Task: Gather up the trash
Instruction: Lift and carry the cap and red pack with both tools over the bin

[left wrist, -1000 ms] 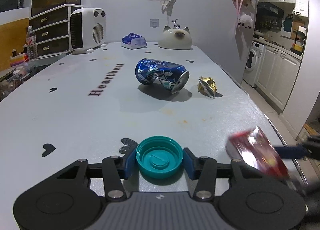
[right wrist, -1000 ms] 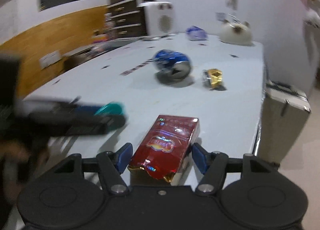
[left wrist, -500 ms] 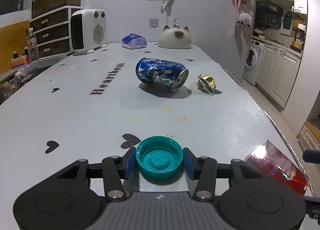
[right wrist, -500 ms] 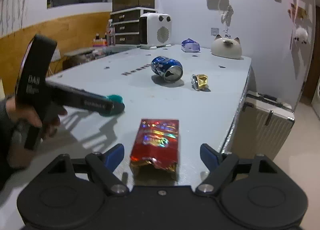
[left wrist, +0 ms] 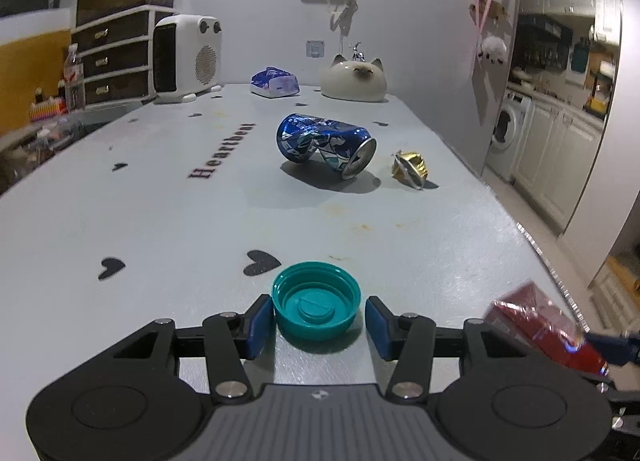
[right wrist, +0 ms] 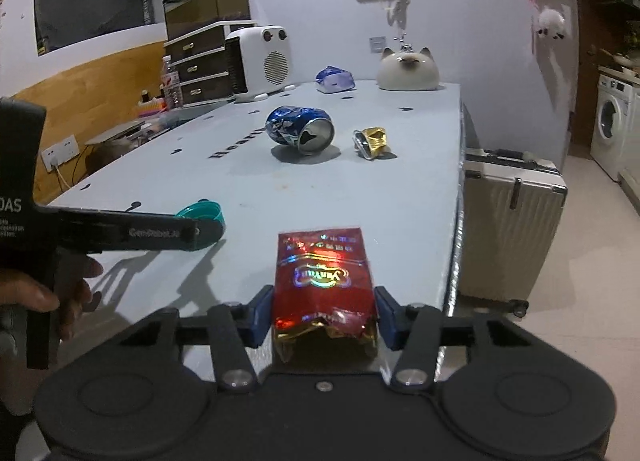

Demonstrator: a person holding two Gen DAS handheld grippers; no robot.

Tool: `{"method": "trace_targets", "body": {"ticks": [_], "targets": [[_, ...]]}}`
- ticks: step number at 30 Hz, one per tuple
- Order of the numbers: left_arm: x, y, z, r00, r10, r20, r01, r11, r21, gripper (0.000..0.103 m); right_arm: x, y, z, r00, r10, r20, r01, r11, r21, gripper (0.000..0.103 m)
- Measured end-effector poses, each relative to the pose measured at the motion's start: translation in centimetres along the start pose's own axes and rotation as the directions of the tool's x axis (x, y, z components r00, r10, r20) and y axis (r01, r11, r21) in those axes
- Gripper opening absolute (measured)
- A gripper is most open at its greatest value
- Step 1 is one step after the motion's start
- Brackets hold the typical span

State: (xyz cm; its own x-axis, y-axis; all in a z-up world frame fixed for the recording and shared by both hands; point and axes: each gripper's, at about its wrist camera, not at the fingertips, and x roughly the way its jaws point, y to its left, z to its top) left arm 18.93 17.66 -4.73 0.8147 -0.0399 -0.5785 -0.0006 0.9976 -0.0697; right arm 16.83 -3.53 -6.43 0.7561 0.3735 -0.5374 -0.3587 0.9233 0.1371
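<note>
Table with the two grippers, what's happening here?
A person is collecting trash off the table with a gripper in each hand. The left gripper straddles a teal cap, with a slight gap on one side. The right gripper is around a red wrapper at the table's edge. A crushed can and a gold foil lie farther back, untouched.

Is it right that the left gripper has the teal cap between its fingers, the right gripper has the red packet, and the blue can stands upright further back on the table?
Not quite. The blue can lies on its side, dented, its open end facing the camera, as the left wrist view shows. The rest holds: the teal cap sits at the left gripper, the red packet at the right gripper.
</note>
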Motion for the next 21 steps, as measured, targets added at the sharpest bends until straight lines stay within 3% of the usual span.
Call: {"method": "trace_targets", "body": {"ticks": [3, 18, 21], "targets": [[-0.1, 0.5, -0.1, 1.0, -0.007, 0.004, 0.007, 0.999, -0.031, 0.051, -0.8, -0.1, -0.6, 1.0, -0.004, 0.009, 0.004, 1.0, 0.015, 0.052], [-0.6, -0.6, 0.1, 0.999, 0.035, 0.032, -0.036, 0.999, 0.026, 0.049, -4.8, 1.2, 0.1, 0.997, -0.01, 0.076, 0.01, 1.0, -0.003, 0.051], [-1.3, -1.1, -0.3, 1.0, -0.007, 0.02, 0.006, 1.0, 0.007, 0.049, -5.7, 1.0, 0.6, 0.997, -0.012, 0.079, 0.011, 1.0, 0.008, 0.051]]}}
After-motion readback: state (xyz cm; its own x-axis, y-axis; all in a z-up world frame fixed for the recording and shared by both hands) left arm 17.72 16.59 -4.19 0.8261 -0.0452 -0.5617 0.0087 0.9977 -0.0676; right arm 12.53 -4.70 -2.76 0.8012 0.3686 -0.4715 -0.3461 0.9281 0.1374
